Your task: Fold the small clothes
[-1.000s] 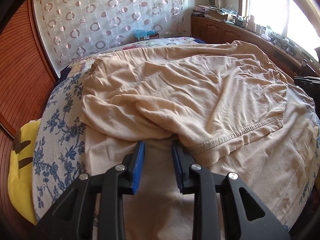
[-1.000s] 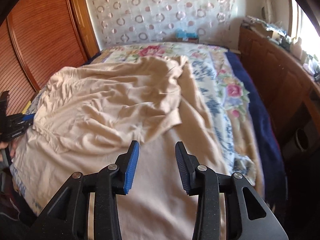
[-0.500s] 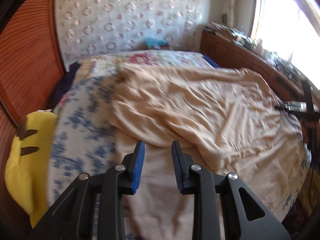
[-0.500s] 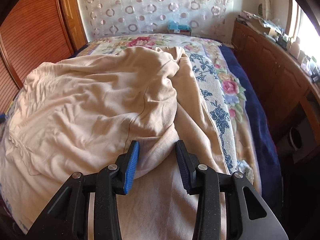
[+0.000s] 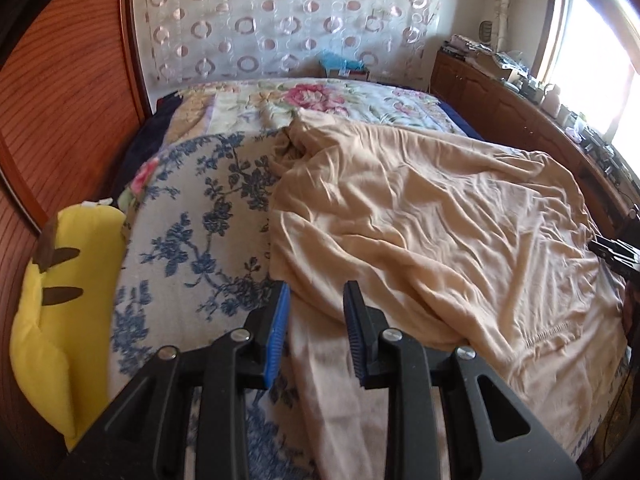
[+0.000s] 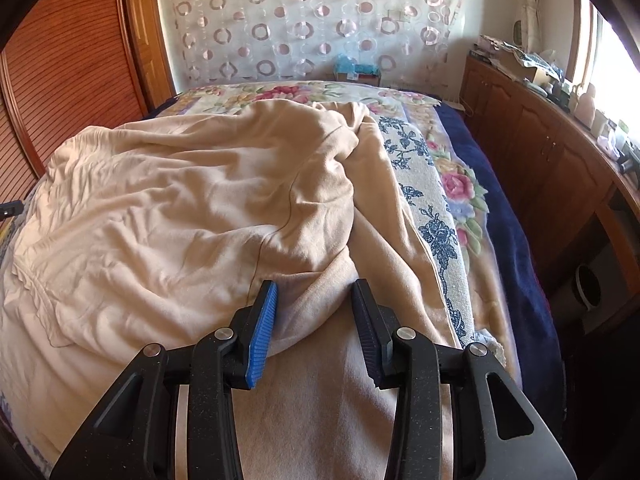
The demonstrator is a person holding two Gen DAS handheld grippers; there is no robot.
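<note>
A beige garment (image 5: 420, 220) lies crumpled and spread across the bed; it also shows in the right wrist view (image 6: 192, 208). My left gripper (image 5: 316, 300) is open and empty, hovering over the garment's near left edge. My right gripper (image 6: 314, 292) is open, its blue-padded jaws standing on either side of a rounded fold at the garment's near right edge; I cannot tell whether they touch it. The right gripper also shows at the right edge of the left wrist view (image 5: 616, 250).
The bed has a floral blanket (image 5: 192, 232) with a dark blue border (image 6: 508, 240). A yellow plush toy (image 5: 60, 312) lies at the bed's left side. A wooden wardrobe (image 6: 64, 64) stands left, and a cluttered wooden cabinet (image 6: 552, 148) stands under the window.
My left gripper has swung left along the garment's near edge, bringing the plush toy into view. My right gripper has moved up to the fold at the right edge. Both stay open.
</note>
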